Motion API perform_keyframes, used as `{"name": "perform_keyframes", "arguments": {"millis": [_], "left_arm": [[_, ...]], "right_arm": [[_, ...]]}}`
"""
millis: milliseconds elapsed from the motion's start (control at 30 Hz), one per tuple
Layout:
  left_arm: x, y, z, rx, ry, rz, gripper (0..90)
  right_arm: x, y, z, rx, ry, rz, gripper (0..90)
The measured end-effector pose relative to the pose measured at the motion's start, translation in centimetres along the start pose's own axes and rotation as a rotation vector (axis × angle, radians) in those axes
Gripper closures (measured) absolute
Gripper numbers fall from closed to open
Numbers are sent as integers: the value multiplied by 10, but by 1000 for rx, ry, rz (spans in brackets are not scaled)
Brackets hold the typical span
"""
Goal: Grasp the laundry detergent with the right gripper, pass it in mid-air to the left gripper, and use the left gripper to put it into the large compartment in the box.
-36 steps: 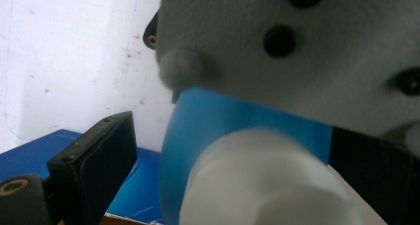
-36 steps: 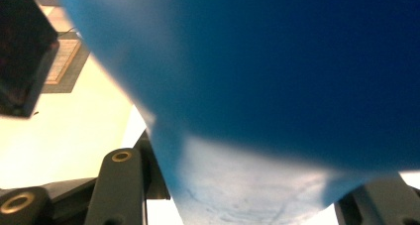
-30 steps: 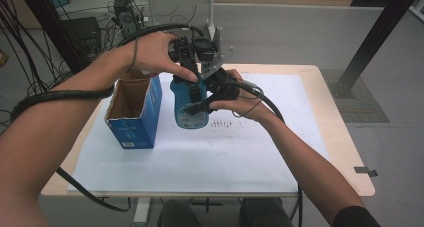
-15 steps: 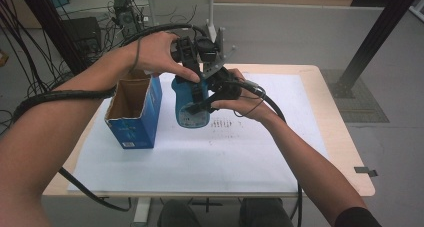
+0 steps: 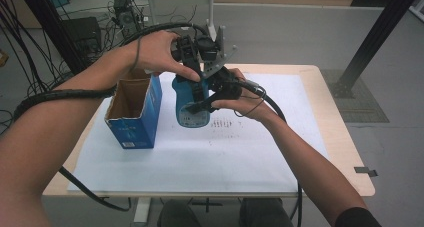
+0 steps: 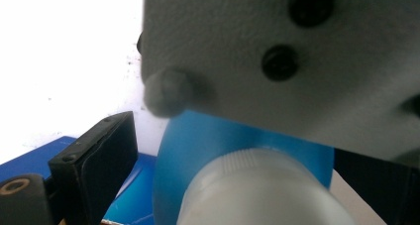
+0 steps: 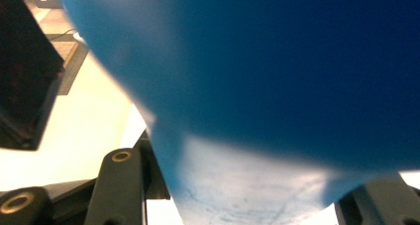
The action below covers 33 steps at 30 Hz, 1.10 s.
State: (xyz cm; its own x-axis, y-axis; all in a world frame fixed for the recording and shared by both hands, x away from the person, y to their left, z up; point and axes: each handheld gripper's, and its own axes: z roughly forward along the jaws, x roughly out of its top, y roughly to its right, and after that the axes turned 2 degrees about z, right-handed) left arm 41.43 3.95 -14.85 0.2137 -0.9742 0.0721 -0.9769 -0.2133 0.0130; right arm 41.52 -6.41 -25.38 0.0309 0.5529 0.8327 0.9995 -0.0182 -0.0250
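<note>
Gleaming smooth blue plastic bottle (image 5: 190, 104)

Even daylight, blurred overexposed close-ups

From my remote station I judge this a robotics lab or test bay rather than a home or office. Beyond the left gripper (image 5: 192, 54) and right gripper (image 5: 220, 84) I note a bare grey floor (image 5: 300, 32), bundles of black cables (image 5: 30, 32) and electronic equipment (image 5: 122, 9) to their far left, and a black metal frame strut (image 5: 372, 39) rising to their far right. Beneath them stands a plain wooden table (image 5: 345, 152) covered with a white sheet (image 5: 200, 157), consistent with a recording bench.
</note>
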Motion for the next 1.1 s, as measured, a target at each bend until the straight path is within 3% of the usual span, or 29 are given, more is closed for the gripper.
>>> {"name": "perform_keyframes", "arguments": {"millis": [1100], "left_arm": [[2,1,-3,10,1,4,60]], "right_arm": [[0,-1,-4,-12,6,-2,443]]}}
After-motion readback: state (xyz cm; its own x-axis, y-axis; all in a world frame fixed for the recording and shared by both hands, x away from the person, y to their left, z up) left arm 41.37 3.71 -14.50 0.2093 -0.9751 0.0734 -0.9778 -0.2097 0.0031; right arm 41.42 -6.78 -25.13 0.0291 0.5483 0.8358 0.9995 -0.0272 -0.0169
